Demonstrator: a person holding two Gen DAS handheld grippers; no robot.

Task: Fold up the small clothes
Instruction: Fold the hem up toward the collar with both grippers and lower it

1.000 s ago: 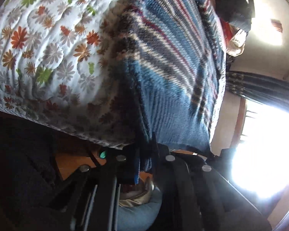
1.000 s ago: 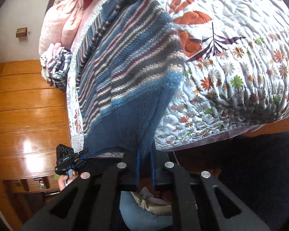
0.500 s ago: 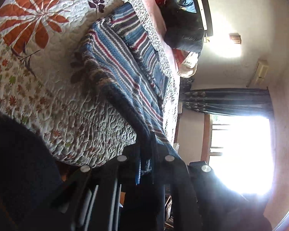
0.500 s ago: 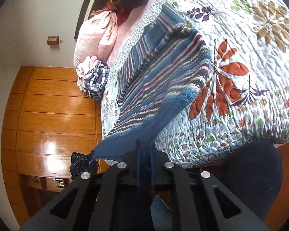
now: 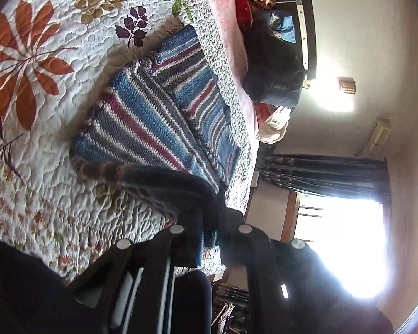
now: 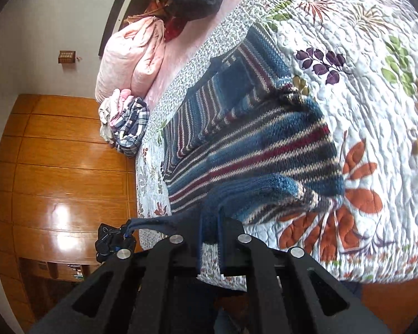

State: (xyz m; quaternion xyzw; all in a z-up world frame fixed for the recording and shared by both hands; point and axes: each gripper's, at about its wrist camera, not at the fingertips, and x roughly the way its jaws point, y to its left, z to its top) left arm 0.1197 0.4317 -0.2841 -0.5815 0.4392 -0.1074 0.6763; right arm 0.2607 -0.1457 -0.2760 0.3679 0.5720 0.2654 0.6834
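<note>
Both grippers, L [image 5: 209,239] & R [image 6: 210,239], clamped on chunky striped knit sweater [image 6: 264,150] hem, over quilted bedspread [image 6: 362,89]

My striped knit sweater [image 5: 142,122] lies spread on the floral quilt [image 5: 41,64] of the bed, near its edge; bands of blue, grey, cream and maroon run across it. One sleeve (or so it looks) is folded over the body [image 6: 231,89]. The near hem is lifted off the quilt, curling up and over toward me, with its plain dark-blue edge [image 6: 209,222] pinched at two corners and stretched taut between them
</note>
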